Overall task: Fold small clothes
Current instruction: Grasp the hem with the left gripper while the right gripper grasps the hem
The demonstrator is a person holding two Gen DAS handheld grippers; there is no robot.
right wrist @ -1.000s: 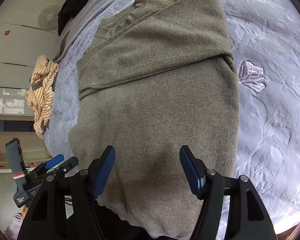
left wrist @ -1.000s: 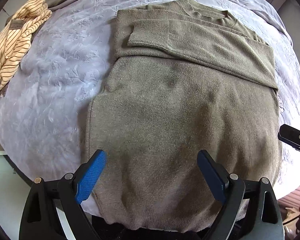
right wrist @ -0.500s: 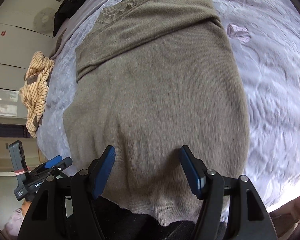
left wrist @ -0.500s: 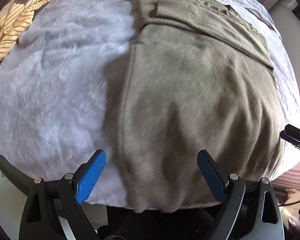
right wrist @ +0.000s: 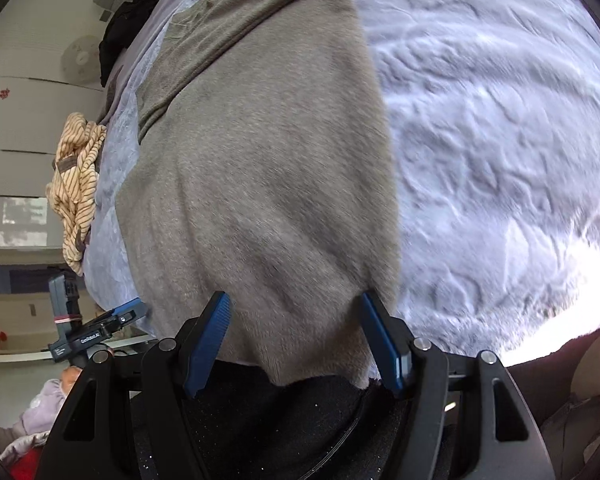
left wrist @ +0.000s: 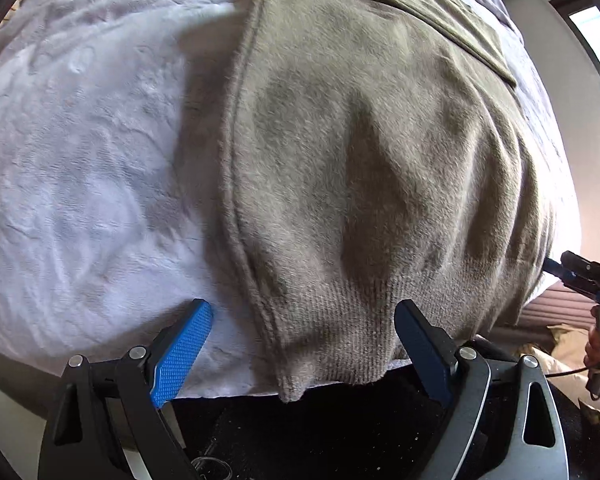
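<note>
Knit: an olive-grey sweater (left wrist: 360, 168) is lying flat on the bed, its ribbed hem hanging over the near edge and a folded sleeve crossing the chest at the far end.
Surface: a pale lavender bedspread (left wrist: 80, 160) with an embossed, wrinkled texture is covering the bed and showing on both sides of the sweater (right wrist: 260, 168); in the right wrist view the bedspread (right wrist: 500, 140) is filling the right side and washing out in bright light at the lower right.
Room: a cream striped garment (right wrist: 78, 184) is lying bunched at the bed's far left edge, with a black garment (right wrist: 132, 24) beyond it; white cabinet panels (right wrist: 28, 112) are standing behind.
Left gripper (left wrist: 304, 344): its 2 blue pads are standing spread wide, straddling the hem's left corner, gripping nothing.
Right gripper (right wrist: 294, 340): its 2 pads are spread as well, framing the hem near the right corner, with cloth lying between them unpinched.
</note>
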